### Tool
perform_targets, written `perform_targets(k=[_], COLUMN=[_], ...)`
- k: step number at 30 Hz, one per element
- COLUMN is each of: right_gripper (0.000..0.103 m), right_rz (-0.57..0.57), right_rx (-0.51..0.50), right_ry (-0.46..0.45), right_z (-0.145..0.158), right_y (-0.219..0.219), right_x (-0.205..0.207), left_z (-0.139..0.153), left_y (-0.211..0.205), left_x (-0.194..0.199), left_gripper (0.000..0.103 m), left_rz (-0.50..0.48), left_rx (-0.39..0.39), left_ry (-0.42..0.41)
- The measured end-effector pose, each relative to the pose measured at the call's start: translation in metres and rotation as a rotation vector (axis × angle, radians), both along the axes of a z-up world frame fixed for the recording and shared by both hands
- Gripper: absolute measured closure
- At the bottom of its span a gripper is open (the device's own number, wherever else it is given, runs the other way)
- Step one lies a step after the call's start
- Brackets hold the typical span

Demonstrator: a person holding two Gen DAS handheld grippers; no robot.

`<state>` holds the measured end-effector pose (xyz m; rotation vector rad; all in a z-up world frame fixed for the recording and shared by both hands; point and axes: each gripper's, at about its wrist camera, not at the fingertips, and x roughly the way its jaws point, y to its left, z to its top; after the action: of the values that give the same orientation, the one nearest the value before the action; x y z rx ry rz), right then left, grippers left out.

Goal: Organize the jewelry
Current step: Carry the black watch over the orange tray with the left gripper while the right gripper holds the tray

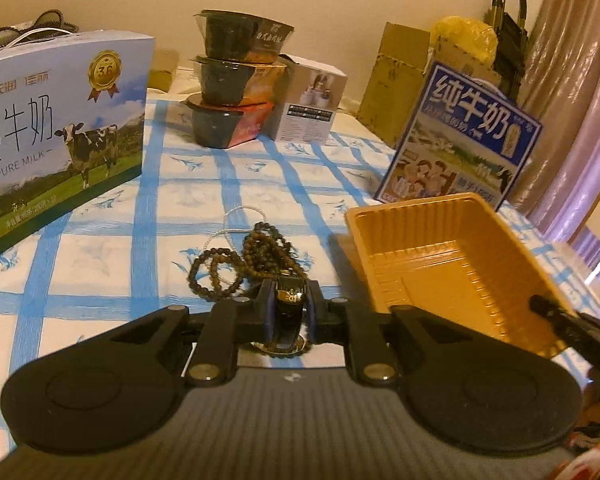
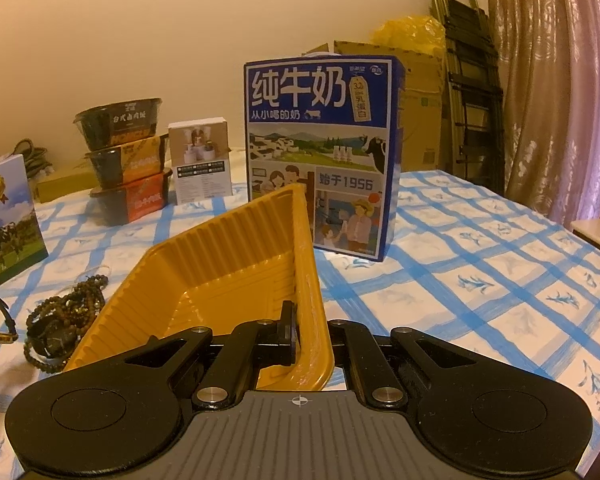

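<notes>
left wrist view: the left claw (image 1: pixel 290 312) pinches a black watch strap (image 1: pixel 286 300) between its blue pads, just in front of a heap of brown bead bracelets (image 1: pixel 244 264) on the checked bench (image 1: pixel 100 248); the yellow tray (image 1: pixel 452 264) sits to the right. right wrist view: the right claw (image 2: pixel 300 336) is pressed together on the tray's rim (image 2: pixel 308 280), tipping it; the bracelets lie left, beside the tray.

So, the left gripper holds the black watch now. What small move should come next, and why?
Probably carry the watch right, over the yellow tray. The left gripper is shut on it, and the right gripper holds the empty tray's rim, tilted toward the beads.
</notes>
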<state>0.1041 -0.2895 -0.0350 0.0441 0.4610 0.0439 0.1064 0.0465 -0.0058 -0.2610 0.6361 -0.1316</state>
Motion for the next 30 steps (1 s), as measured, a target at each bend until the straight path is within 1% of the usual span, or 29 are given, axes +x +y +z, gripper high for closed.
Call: perform_targets(k=[4, 10, 24, 30], right_gripper=[0.098, 0.098, 0.098, 0.098], right_rz=[0.001, 0.003, 0.006, 0.005], right_rx=[-0.005, -0.006, -0.007, -0.007], right_ry=[0.001, 0.004, 0.004, 0.005], right_z=[0.000, 0.000, 0.000, 0.000], right_y=[0.001, 0.002, 0.002, 0.002], right_x=[-0.001, -0.001, -0.002, -0.002], left_z=[0.010, 0.017, 0.012, 0.004], left_y=[-0.001, -0.014, -0.049, -0.069], left_x=[-0.007, -0.008, -0.005, 0.000], left_gripper=[0.089, 0.089, 0.089, 0.089], left_rz=[-0.010, -0.044, -0.145, -0.208], left_rx=[-0.052, -0.075, -0.104, -0.119], left_ry=[-0.017, -0.029, 0.000, 0.026])
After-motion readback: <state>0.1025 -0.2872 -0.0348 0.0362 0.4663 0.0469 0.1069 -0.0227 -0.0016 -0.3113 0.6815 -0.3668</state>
